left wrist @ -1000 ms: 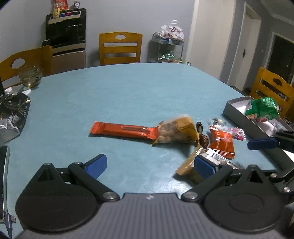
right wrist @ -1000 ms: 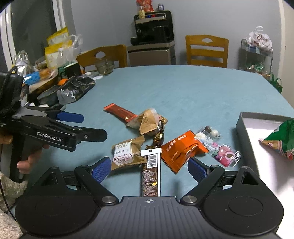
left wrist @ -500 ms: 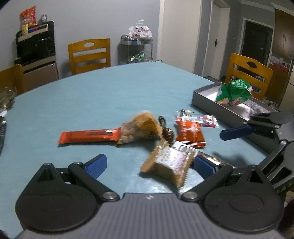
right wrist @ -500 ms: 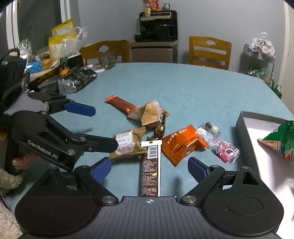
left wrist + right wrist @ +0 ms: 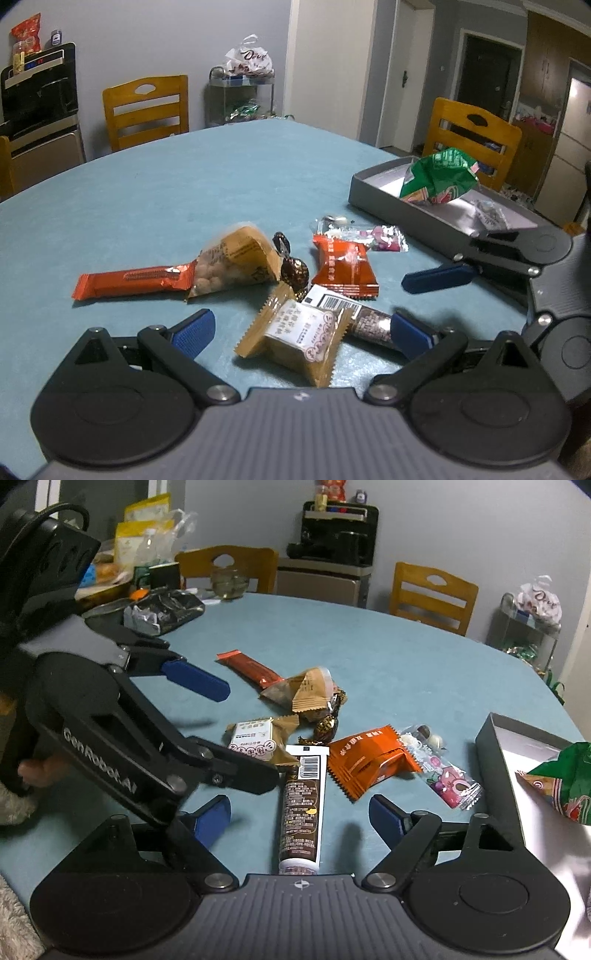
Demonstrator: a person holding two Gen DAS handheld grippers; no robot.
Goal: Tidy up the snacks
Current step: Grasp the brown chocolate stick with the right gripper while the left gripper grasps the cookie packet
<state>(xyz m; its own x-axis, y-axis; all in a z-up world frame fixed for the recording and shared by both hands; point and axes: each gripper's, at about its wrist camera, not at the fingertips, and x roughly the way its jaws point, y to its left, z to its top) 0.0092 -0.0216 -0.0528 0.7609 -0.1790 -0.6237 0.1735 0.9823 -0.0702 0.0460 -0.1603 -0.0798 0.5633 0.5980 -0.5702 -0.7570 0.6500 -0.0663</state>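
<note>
The right gripper is closing its still-clear jaws around the light, crinkly, slippery brown bar, best pinched mid-length, while the left gripper is hanging open over the tan packet.

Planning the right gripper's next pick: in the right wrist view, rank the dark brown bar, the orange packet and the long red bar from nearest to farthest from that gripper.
1. Dark brown bar: between the closing jaws of the right gripper, untouched.
2. Orange packet: just beyond, right of centre.
3. Long red bar: farthest, left of centre.

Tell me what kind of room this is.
Most likely a home dining room: a big round table with a blue cloth, wooden dining chairs around it, and a water dispenser against the wall.
</note>
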